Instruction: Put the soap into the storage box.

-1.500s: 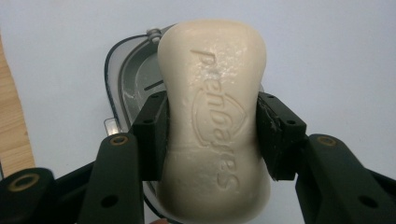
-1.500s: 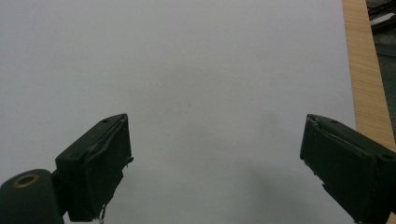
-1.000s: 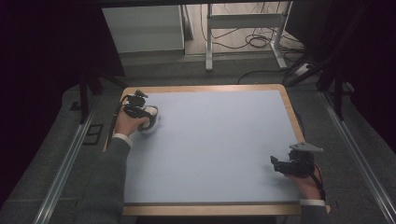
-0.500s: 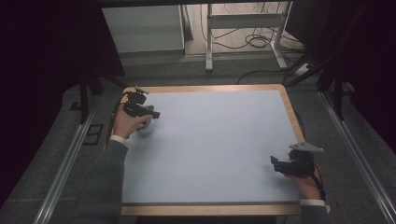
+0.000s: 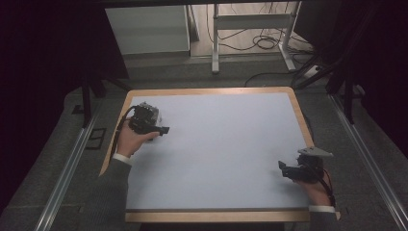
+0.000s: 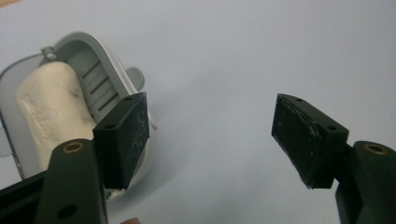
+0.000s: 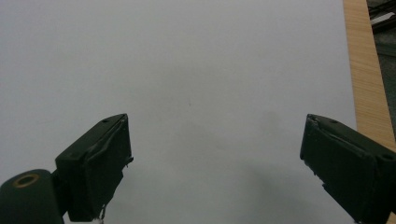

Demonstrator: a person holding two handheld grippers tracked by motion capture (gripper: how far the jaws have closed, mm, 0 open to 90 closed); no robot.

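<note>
Table [image 5: 294,103] with wooden rim and pale blue top on grey floor [image 5: 192,72]. White cabinet [image 5: 146,29] and metal frame [image 5: 250,24] behind; cables [image 5: 269,42] on floor. Surroundings dark.

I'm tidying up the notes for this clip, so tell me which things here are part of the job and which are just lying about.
Part of the job:
- soap dish, grey, open, at the table's far left corner
- bar of soap lying in it
- left tool, jaws just opened, nothing between them, beside the dish

Just lying about:
- right tool, open, idle at the near right
- cables on the floor beyond the table
</note>
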